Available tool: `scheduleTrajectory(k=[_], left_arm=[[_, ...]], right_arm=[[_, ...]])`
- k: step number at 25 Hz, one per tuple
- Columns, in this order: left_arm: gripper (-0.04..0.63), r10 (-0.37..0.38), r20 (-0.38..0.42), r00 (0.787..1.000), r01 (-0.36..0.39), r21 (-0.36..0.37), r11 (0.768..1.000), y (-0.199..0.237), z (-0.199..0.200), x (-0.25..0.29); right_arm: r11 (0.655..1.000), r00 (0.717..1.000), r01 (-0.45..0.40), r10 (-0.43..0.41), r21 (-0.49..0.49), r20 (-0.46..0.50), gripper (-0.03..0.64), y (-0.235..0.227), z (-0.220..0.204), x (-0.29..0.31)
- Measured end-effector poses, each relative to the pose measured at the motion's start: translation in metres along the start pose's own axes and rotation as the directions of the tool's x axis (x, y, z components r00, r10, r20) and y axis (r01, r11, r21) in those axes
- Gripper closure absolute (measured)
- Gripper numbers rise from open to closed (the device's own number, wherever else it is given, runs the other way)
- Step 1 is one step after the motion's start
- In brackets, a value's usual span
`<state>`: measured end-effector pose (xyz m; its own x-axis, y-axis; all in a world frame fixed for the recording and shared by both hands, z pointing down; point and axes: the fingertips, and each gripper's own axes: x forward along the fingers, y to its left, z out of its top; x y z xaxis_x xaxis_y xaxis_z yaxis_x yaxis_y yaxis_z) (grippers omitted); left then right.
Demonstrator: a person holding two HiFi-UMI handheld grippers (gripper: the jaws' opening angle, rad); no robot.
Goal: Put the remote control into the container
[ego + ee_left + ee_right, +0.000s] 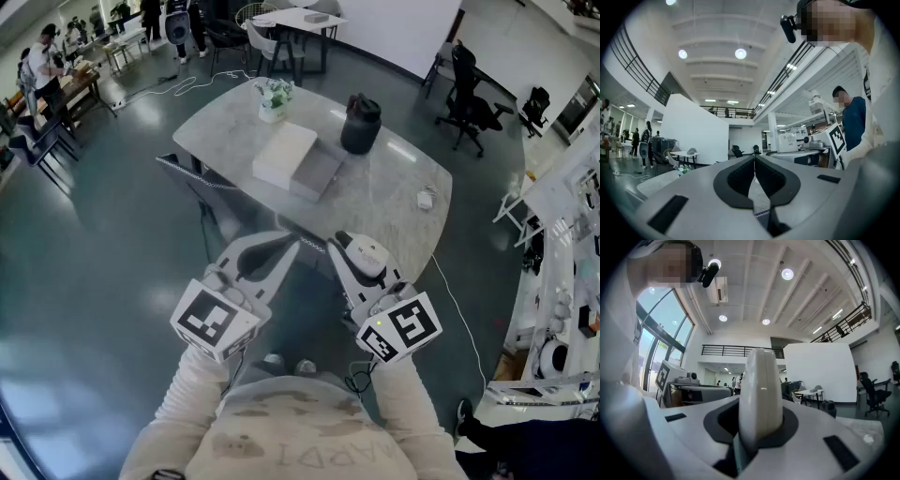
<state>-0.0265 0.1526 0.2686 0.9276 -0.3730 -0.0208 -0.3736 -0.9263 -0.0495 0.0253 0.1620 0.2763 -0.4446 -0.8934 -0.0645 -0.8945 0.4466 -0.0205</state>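
Note:
A white remote control [761,394] stands up between the jaws of my right gripper [760,427], which is shut on it. In the head view the remote control [367,255] shows as a rounded white shape on top of the right gripper [345,246], held close to my body and short of the table. My left gripper [289,244] hovers beside it, and its dark pads [740,176] meet at the tip with nothing between them. The container [319,172], a grey open box with a white slab [284,155] next to it, lies on the marble table [394,192] beyond both grippers.
On the table also stand a black bag [361,124], a small potted plant [273,98] and a small white item [427,199] near the right edge. A dark chair [202,187] sits at the table's near left side. People and desks are far off.

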Motion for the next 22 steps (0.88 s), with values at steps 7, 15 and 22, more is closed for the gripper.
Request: scheduleTrajectory(k=[7, 15, 22], left_arm=[[0.581, -0.009, 0.005, 1.000, 0.009, -0.001, 1.000, 0.000, 0.001, -0.002], [0.581, -0.023, 0.004, 1.000, 0.023, -0.004, 1.000, -0.005, -0.002, -0.006], [0.581, -0.026, -0.002, 1.000, 0.026, 0.000, 1.000, -0.004, -0.005, -0.019]], right_arm=[[1.000, 1.000, 0.010, -0.010, -0.001, 0.001, 0.557, 0.002, 0.001, 0.000], [0.999, 0.999, 0.036, -0.036, 0.028, 0.007, 0.557, 0.003, 0.000, -0.004], [0.993, 0.996, 0.083, -0.081, 0.089, -0.025, 0.557, -0.003, -0.009, 0.003]])
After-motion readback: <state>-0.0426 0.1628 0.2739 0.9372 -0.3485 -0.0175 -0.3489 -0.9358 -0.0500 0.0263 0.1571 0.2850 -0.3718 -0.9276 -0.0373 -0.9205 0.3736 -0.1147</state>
